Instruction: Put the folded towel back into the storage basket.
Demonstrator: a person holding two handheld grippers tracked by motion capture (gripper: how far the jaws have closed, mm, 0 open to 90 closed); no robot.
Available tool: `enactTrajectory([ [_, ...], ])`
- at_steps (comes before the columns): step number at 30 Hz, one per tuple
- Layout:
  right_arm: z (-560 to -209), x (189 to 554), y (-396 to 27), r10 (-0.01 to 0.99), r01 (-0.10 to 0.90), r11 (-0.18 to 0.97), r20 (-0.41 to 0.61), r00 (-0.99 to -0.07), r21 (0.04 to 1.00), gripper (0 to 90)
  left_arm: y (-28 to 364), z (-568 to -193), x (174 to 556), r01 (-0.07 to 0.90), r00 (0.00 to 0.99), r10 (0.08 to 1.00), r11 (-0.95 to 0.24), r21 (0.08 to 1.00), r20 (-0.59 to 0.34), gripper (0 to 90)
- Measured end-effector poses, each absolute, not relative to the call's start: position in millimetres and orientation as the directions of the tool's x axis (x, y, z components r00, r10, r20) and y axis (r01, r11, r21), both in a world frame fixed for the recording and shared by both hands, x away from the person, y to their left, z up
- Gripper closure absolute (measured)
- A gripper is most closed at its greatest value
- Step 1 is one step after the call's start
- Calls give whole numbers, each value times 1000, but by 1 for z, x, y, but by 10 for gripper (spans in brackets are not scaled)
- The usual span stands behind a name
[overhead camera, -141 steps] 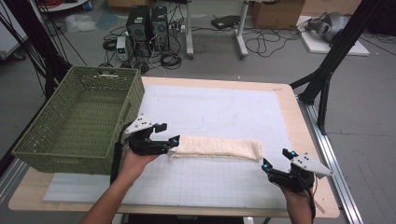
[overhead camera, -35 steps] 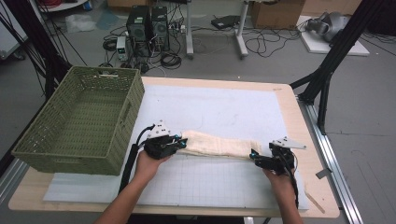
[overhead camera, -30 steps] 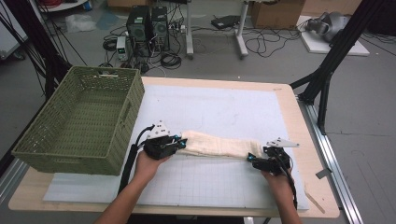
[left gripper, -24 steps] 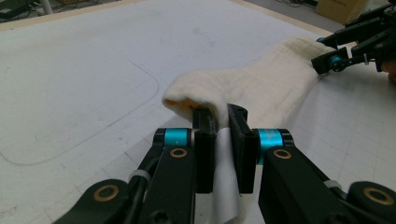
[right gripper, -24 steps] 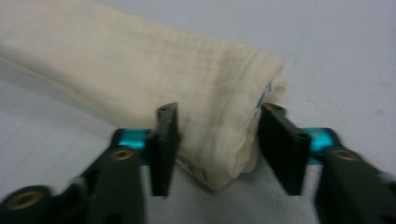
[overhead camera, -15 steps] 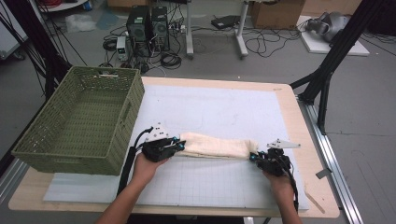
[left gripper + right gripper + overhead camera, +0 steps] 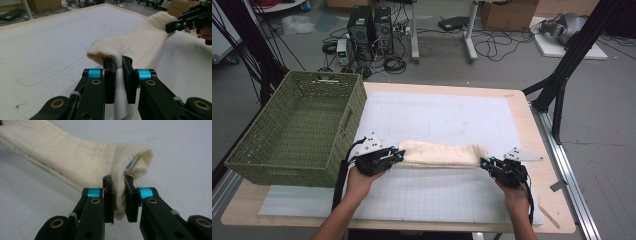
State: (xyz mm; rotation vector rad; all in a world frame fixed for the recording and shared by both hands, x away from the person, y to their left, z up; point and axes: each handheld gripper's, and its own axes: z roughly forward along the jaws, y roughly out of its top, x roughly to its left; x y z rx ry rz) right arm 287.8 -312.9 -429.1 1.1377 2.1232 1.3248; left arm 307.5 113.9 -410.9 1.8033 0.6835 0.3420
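- I have the left gripper [image 7: 398, 156] clamped on the left end of the folded cream towel [image 7: 439, 153], and the right gripper [image 7: 484, 163] has just closed its jaws onto the right end, with cloth pinched between them.
- The towel lies as a long strip on the white mat [image 7: 437, 112], near the front of the table [image 7: 518, 100], stretched between my 2 grippers.
- I judge it light, soft and floppy: it will sag in the middle once lifted, so I want both ends held, as now, and lifted evenly.
- In the right gripper view a fold [image 7: 117, 195] bunches between the jaws; a thin pinch could slip.
- The green basket [image 7: 347, 115] stands left of the mat, just beside the left gripper; it looks empty.
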Motion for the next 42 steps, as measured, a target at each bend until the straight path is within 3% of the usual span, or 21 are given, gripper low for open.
enactTrajectory([
  [4,-419,282,-309,765,341,250,31,-644,906,806,128,-402,301,264,788,607,-185,946,-102,822],
  [10,-409,283,-301,746,290,243,13,-666,926,806,138,-392,294,234,789,607,-161,959,-90,822],
  [23,-386,299,-284,739,258,231,3,-674,938,806,156,-369,280,160,787,616,-159,974,-28,822],
  [42,-352,338,-246,704,192,249,-41,-709,949,807,187,-351,271,126,744,668,-103,987,-25,823],
])
